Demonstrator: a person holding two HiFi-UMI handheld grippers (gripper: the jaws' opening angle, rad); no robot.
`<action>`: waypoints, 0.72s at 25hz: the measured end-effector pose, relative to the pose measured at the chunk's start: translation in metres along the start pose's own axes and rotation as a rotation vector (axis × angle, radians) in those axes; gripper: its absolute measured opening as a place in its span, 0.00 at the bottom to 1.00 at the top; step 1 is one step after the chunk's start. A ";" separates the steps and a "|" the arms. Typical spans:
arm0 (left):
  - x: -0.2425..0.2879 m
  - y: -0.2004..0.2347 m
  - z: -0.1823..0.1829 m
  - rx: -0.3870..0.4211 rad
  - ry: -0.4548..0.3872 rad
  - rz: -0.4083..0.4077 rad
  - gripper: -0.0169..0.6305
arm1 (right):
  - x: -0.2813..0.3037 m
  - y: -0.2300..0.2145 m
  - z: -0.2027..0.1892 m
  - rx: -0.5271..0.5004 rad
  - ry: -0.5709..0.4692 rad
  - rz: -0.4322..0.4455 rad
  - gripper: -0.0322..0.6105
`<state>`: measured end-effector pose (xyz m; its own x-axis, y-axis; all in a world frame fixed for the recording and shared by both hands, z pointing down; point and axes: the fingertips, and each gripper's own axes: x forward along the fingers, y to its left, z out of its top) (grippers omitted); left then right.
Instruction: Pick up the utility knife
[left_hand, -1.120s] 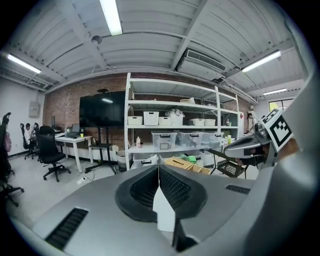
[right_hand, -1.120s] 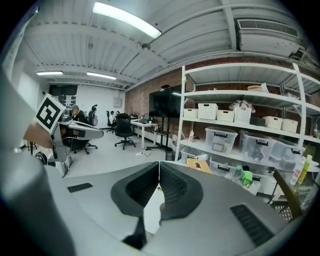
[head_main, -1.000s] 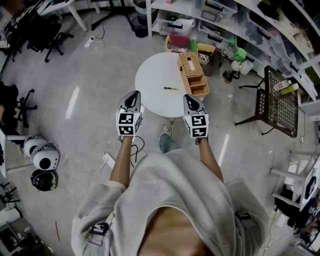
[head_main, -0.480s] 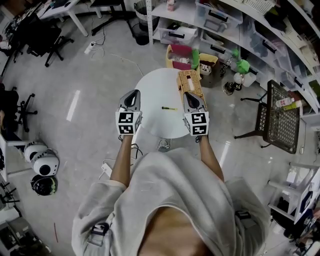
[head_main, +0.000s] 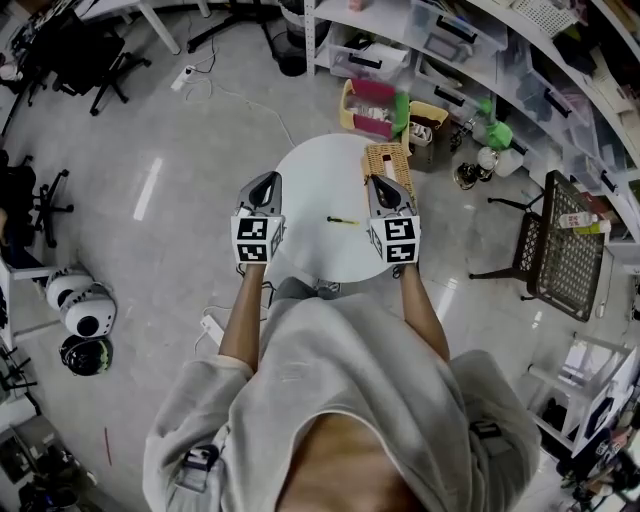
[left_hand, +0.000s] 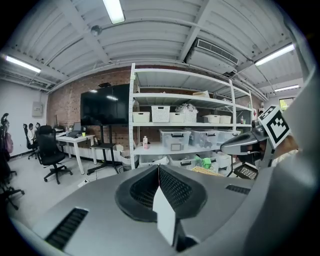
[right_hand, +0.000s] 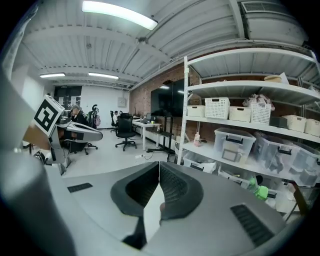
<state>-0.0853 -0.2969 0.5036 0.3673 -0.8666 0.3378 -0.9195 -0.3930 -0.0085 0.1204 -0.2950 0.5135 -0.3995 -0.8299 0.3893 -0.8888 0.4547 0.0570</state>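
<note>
Shelving (head_main: 470, 45): runs across the upper right of the head view, loaded with clear bins.
Round table (head_main: 312, 170): white, upper centre of the frame, directly ahead of both arms.
Wicker basket (head_main: 387, 158): on the table's right edge, partly behind the right gripper's tip.
Left gripper (head_main: 268, 180): over the table's left edge, centre left; jaws pressed fully together, nothing between them.
Right gripper (head_main: 377, 183): over the table's right side, centre right; jaws likewise closed tight, empty.
Utility knife (head_main: 342, 221): flat on the table, centre of the frame, between both grippers, nearer the right one, touching neither.
</note>
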 end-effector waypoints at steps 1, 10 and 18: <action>0.000 0.001 -0.002 -0.001 0.009 -0.001 0.06 | 0.002 0.001 -0.002 0.001 0.008 0.005 0.10; -0.004 0.011 -0.042 -0.029 0.095 -0.044 0.06 | 0.012 0.025 -0.035 0.032 0.105 0.007 0.10; 0.003 0.007 -0.065 -0.038 0.142 -0.107 0.06 | 0.013 0.040 -0.077 0.064 0.204 -0.001 0.10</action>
<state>-0.0995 -0.2827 0.5658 0.4426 -0.7673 0.4641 -0.8817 -0.4666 0.0697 0.0968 -0.2625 0.5918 -0.3504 -0.7449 0.5678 -0.9043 0.4269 0.0021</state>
